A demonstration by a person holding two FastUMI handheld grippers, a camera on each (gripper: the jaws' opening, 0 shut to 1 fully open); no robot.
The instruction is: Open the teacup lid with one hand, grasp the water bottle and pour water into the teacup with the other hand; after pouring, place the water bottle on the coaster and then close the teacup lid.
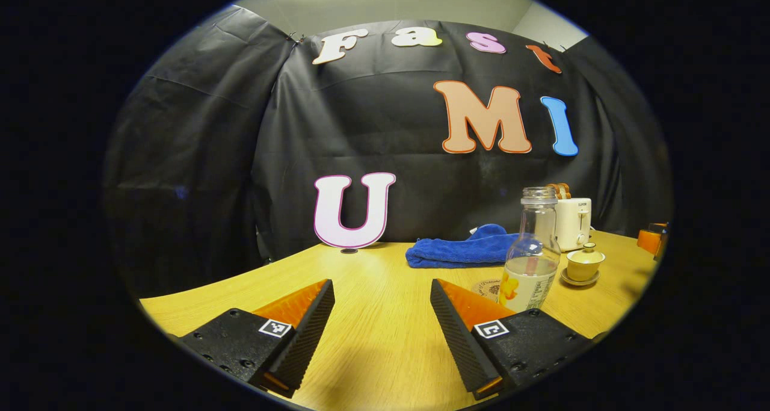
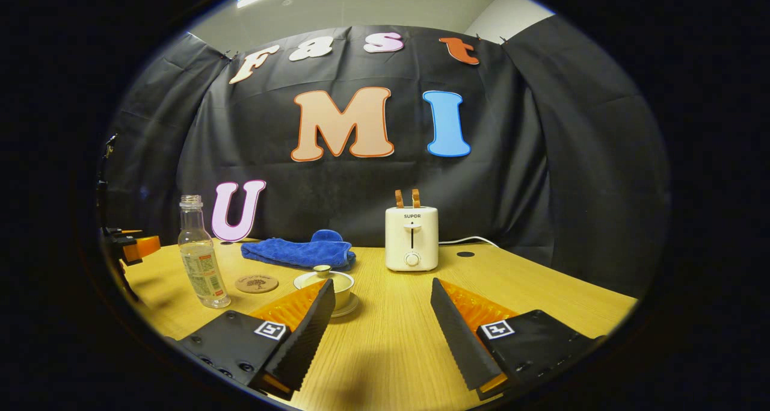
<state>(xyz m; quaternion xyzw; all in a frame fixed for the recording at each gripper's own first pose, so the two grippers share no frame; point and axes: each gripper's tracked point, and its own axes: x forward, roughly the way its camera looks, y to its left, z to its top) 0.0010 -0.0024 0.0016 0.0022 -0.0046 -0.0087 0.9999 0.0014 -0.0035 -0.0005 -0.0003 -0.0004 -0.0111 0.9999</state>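
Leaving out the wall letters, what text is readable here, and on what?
"SUPOR": on the front of the toaster.
Water bottle label: print too small to read.
Coaster: printed design too small to read.
Left gripper and right gripper: square markers, no words.

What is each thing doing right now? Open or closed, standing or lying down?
Water bottle: upright on the table, no cap, partly filled.
Teacup: on its saucer, lid on.
Coaster: flat, nothing on it.
Blue towel: lying crumpled.
Toaster: upright, two slices sticking out.
Left tongs: open, holding nothing.
Right tongs: open, holding nothing.
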